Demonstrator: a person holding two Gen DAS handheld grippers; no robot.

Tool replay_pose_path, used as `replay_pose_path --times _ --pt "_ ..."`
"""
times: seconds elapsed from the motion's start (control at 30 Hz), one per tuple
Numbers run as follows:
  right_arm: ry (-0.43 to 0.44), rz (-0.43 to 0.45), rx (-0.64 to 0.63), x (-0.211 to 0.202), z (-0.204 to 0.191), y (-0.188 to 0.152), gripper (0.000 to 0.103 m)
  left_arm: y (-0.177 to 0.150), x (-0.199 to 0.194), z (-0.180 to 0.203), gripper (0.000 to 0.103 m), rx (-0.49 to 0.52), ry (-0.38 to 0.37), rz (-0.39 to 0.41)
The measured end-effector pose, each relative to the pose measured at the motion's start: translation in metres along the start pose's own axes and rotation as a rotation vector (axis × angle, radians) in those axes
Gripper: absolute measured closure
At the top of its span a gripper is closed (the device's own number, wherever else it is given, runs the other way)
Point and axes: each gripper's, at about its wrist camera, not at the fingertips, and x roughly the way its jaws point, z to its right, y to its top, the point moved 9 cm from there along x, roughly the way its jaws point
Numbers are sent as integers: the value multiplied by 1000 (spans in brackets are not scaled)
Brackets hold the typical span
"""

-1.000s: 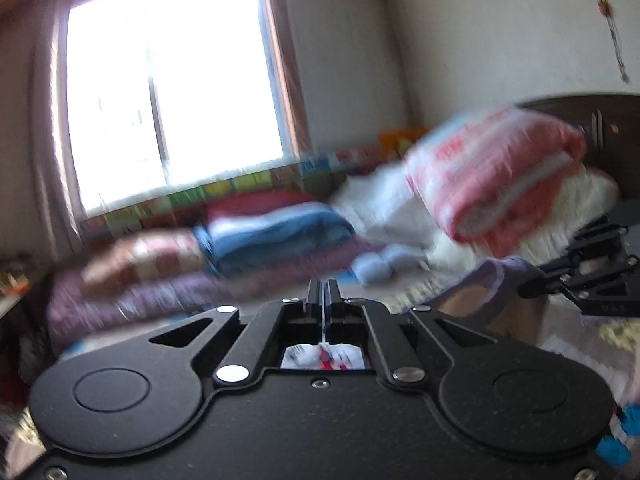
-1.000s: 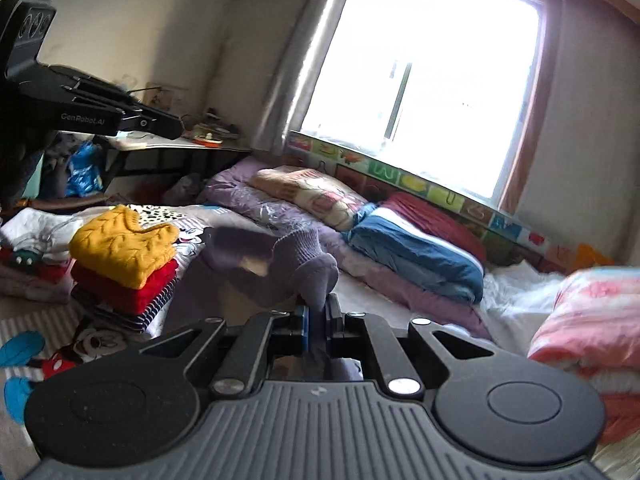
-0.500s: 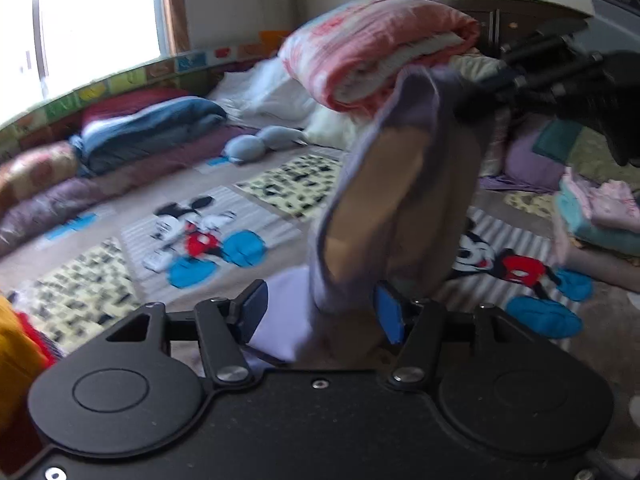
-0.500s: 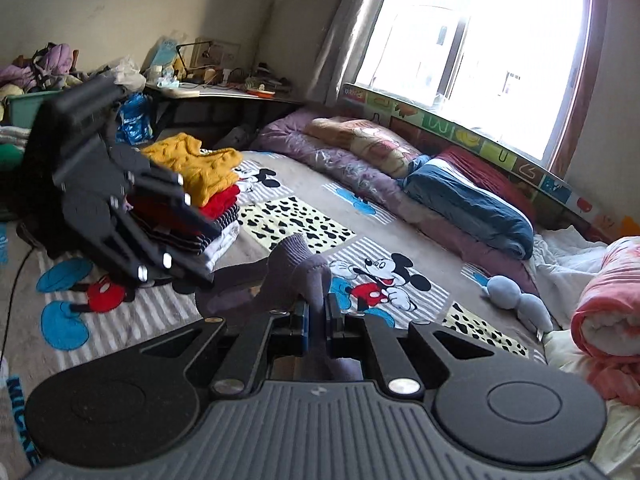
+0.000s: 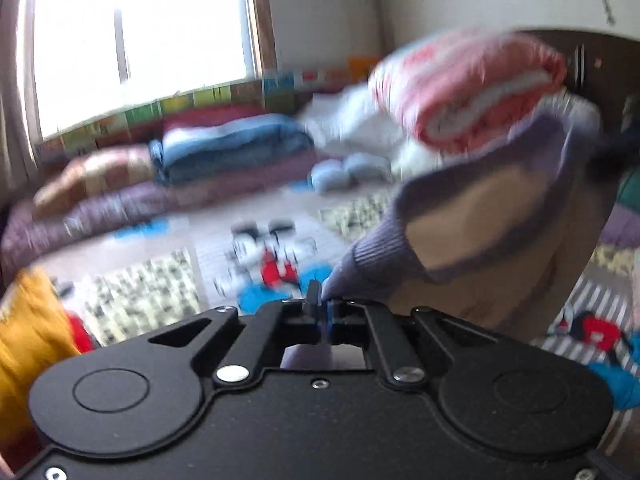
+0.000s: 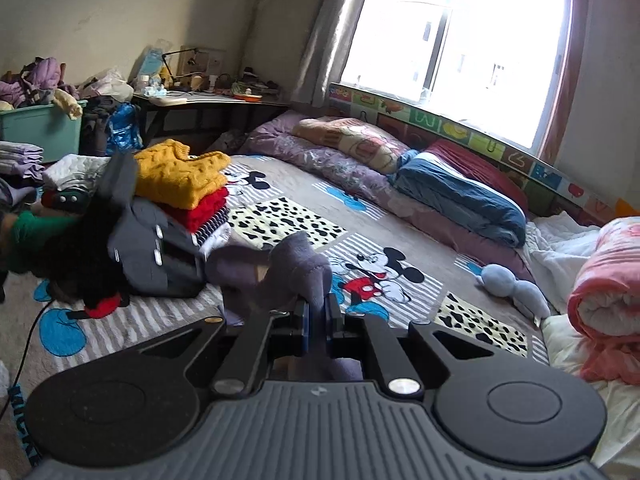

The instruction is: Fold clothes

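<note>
I hold a purple and tan knit garment [image 5: 472,216] in the air between both grippers, above a bed with a cartoon-mouse sheet [image 6: 372,276]. My left gripper [image 5: 320,312] is shut on the garment's ribbed edge. My right gripper [image 6: 316,316] is shut on another bunched part of the garment [image 6: 288,272]. The left gripper also shows, blurred, in the right wrist view [image 6: 160,252]. The right gripper shows as a dark blur at the right edge of the left wrist view [image 5: 612,152].
A stack of folded clothes, yellow sweater on top [image 6: 180,172], sits on the bed at left. Folded quilts [image 6: 456,196] lie under the window. A rolled pink blanket [image 6: 608,288] lies at right. A green bin [image 6: 40,128] and cluttered desk [image 6: 208,96] stand behind.
My left gripper has closed on the garment's edge; it was open around it half a second ago. The left view has swung back towards the window. The right gripper keeps its grip.
</note>
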Motion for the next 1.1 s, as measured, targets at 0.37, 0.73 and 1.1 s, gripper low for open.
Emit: replay_pose_path --times 0.37,0.73,1.1 --pt "43 -35 -25 -37 -46 -24 94 -30 -129 46 102 276 -45 -17" --pt "122 -92 -68 -103 -162 -109 95 -170 -208 134 102 465 -122 -156" --pt "126 -192 -185 -117 -253 -194 74 -217 -233 148 103 369 -87 -189"
